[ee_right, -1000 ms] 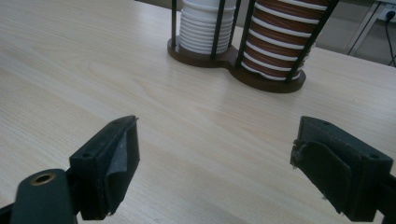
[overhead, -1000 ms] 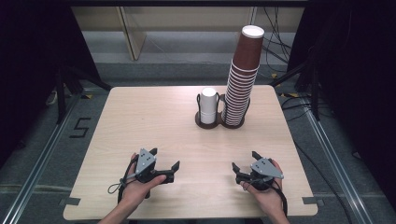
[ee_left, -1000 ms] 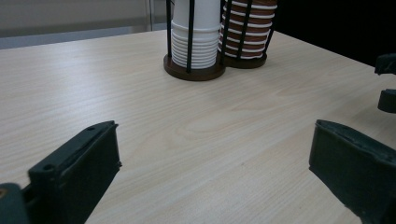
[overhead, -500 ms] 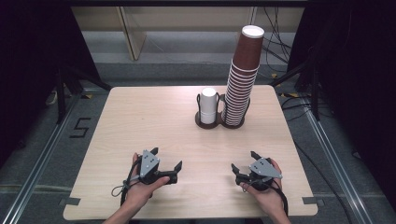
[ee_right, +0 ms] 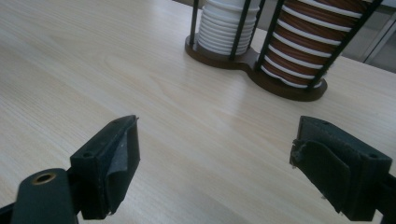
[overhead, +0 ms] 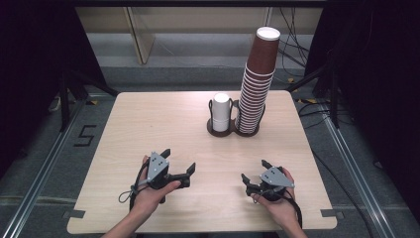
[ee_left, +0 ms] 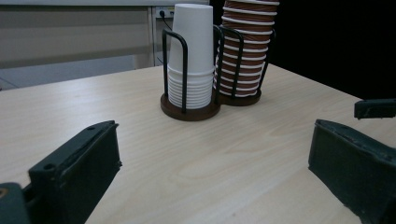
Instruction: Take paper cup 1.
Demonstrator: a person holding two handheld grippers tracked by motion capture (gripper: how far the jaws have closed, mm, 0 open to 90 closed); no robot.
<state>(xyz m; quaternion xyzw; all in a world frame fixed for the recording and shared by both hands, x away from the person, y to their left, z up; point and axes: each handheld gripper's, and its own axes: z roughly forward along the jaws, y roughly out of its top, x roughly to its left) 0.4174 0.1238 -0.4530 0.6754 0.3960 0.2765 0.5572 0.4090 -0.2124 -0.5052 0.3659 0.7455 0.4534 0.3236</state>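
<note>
High view: a person sits at the near edge of a pale wooden table (overhead: 148,124), a two-jaw gripper in each hand, both well short of the cup holder (overhead: 233,130) that stands toward the far edge.
Landmark: the cup holder, a dark double base with black wire uprights, holds two stacks side by side.
White cups (overhead: 221,112): a short stack in the holder's left ring, upside down, standing upright.
Brown cups (overhead: 257,84): a tall stack in the holder's right ring, upside down, with white rims; it leans slightly toward the top and rises far above the white stack.
Left gripper (overhead: 179,166): on the near side of the holder and to its left, low over the tabletop, jaws spread wide with nothing between them; it points toward the holder.
Right gripper (overhead: 255,171): on the near side of the holder and slightly to its right, low over the tabletop, jaws spread apart and empty.
Left gripper view: the two black jaws frame bare wood, and the holder stands ahead between them, white cups in front of the brown ones.
Right gripper view: the jaws stand parted over bare wood; the holder sits ahead, brown cups nearer the right jaw's side.
Hands: each wraps its gripper from the near side, cables trailing toward the table's near edge.
</note>
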